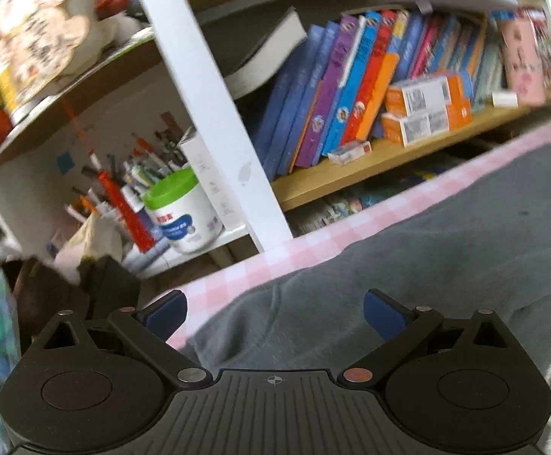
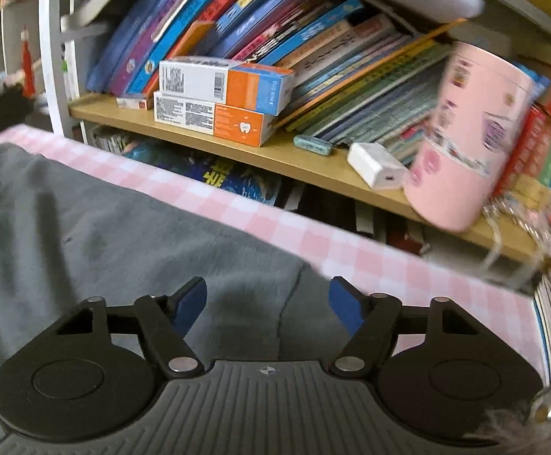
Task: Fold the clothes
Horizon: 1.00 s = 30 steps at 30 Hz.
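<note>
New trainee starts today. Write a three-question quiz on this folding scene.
1. True or false: the left gripper is clamped on the grey garment.
2. What pattern has the cloth under the garment?
A. Blue stripes
B. Pink and white checks
C. Plain green
3. Which stacked things lie on the wooden shelf before the leaning books?

Key
1. False; both grippers, the right gripper too, are open above it.
2. B
3. Two orange and white boxes.
</note>
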Each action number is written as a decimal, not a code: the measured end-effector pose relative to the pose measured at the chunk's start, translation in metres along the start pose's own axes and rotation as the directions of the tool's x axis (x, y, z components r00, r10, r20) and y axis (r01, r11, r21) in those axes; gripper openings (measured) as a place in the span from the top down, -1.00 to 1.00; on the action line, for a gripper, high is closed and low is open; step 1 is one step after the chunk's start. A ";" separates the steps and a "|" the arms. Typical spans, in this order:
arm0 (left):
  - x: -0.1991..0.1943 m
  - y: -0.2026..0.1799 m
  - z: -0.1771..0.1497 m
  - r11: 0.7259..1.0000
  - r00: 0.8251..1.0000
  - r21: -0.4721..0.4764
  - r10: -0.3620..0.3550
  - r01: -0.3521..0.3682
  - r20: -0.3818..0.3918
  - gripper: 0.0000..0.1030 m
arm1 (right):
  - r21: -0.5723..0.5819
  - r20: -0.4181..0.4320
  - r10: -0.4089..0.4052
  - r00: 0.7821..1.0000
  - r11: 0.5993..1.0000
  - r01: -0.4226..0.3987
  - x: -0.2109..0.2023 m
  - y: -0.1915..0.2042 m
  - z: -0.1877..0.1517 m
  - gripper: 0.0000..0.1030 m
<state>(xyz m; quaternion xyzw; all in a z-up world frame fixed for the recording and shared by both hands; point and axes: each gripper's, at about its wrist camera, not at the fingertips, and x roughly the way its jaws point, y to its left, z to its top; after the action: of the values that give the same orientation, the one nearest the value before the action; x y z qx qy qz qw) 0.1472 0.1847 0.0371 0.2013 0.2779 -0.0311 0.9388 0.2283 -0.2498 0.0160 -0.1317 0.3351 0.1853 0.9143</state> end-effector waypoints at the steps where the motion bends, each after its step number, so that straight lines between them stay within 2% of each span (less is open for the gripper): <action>1: 0.005 0.001 0.002 1.000 1.000 0.015 -0.007 0.008 -0.006 -0.95 | -0.021 -0.007 0.000 1.000 1.000 0.000 0.007 0.002 0.004 -0.33; 4: 0.025 0.006 0.010 0.999 0.999 0.043 -0.010 0.012 -0.038 -0.81 | -0.071 -0.027 -0.009 1.000 0.997 0.007 0.024 0.005 0.013 -0.29; 6: 0.039 0.008 0.015 0.999 0.998 0.052 -0.006 0.009 -0.058 -0.47 | -0.092 -0.038 -0.022 0.999 0.996 0.018 0.032 0.007 0.016 -0.28; 8: 0.053 0.008 0.019 0.998 0.997 0.059 -0.008 0.012 -0.077 -0.41 | -0.107 -0.049 -0.027 0.998 0.994 0.022 0.039 0.008 0.018 -0.26; 13: 0.088 0.008 0.019 0.994 0.987 0.065 -0.075 0.085 -0.142 -0.44 | -0.117 -0.077 -0.027 0.997 0.993 0.018 0.054 0.006 0.022 -0.21; 16: 0.100 0.012 0.016 0.993 0.982 0.043 -0.106 0.114 -0.155 -0.50 | -0.088 -0.083 -0.015 0.996 0.996 0.007 0.060 0.000 0.026 -0.21; 21: 0.111 0.030 0.015 0.986 0.974 0.003 -0.162 0.165 -0.156 -0.84 | -0.030 -0.102 0.035 0.994 0.999 -0.039 0.068 -0.011 0.032 -0.20; 25: 0.118 0.040 0.015 0.976 0.963 -0.044 -0.217 0.213 -0.163 -0.85 | 0.034 -0.104 0.086 0.991 0.996 -0.083 0.070 -0.021 0.029 -0.20; 30: 0.122 0.048 0.011 0.959 0.950 -0.171 -0.256 0.226 -0.178 -0.79 | 0.105 -0.088 0.135 0.987 0.986 -0.126 0.070 -0.030 0.023 -0.18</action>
<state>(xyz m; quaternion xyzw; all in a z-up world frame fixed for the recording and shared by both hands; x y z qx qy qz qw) 0.2637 0.2307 -0.0026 0.0973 0.3939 -0.1049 0.9080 0.3041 -0.2510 -0.0099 -0.0727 0.3950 0.2216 0.8886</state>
